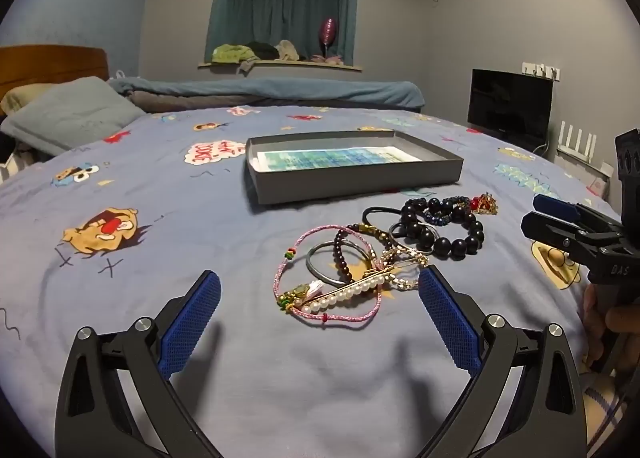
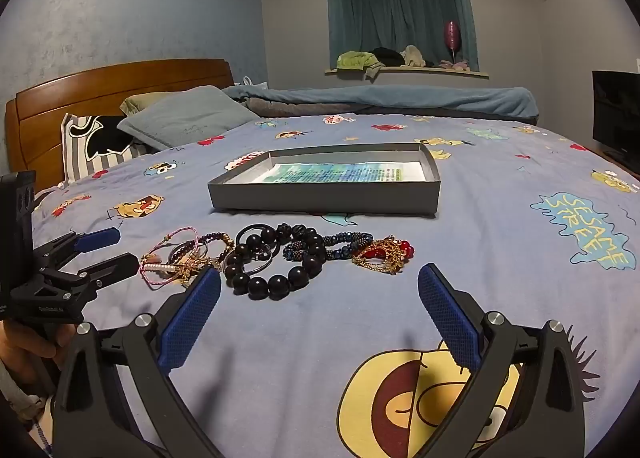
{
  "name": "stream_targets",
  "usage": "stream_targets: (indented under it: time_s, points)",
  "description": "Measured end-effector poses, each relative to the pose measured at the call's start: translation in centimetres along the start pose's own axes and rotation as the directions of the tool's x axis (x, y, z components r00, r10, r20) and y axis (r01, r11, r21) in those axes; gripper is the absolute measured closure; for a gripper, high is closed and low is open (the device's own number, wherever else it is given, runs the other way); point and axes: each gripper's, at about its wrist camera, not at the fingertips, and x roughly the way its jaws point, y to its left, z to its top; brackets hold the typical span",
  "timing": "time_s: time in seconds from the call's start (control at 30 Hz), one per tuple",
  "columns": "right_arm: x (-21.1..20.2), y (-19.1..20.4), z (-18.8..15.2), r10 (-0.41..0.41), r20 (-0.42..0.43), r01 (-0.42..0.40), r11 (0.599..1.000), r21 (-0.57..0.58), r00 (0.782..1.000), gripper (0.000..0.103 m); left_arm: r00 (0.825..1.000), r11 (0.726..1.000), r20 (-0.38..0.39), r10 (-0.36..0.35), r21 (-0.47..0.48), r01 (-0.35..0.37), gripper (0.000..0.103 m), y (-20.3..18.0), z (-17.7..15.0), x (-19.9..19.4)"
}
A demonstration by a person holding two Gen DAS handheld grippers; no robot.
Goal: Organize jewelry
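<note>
Crosswise, grey box (image 1: 356,178) long axis left-right, pearl pin (image 1: 344,296) diagonal

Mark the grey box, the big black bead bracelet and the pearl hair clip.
grey box (image 2: 320,200): right wrist view, on its near outer wall.
big black bead bracelet (image 2: 278,285): right wrist view, on a bead of its near arc.
pearl hair clip (image 1: 348,293): left wrist view, on its pearl row.

grey-blue walls, teal curtains (image 2: 400,14) drawn, wooden headboard (image 2: 112,94), cartoon bedsheet (image 2: 500,250), dark tv (image 1: 510,108) by the wall, dim light.
</note>
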Motion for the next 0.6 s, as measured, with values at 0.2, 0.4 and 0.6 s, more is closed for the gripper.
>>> stream_targets:
  time_s: [0.2,0.4,0.6]
  points:
    - [0.00,0.00,0.01,0.000,0.000,0.000,1.000,-0.001,1.000,0.005,1.000,1.000,-0.006,0.001,0.002,-0.001,0.005,0.00,0.00,0.05]
    - [-0.01,0.00,0.00,0.000,0.001,0.000,1.000,-0.001,1.000,0.006,1.000,1.000,-0.005,-0.001,0.004,0.001,0.005,-0.04,-0.01,-0.01]
    - [0.07,-0.03,0.00,0.000,0.002,0.000,1.000,-0.001,1.000,0.006,1.000,1.000,-0.004,-0.015,0.011,0.015,0.005,-0.59,-0.08,0.12]
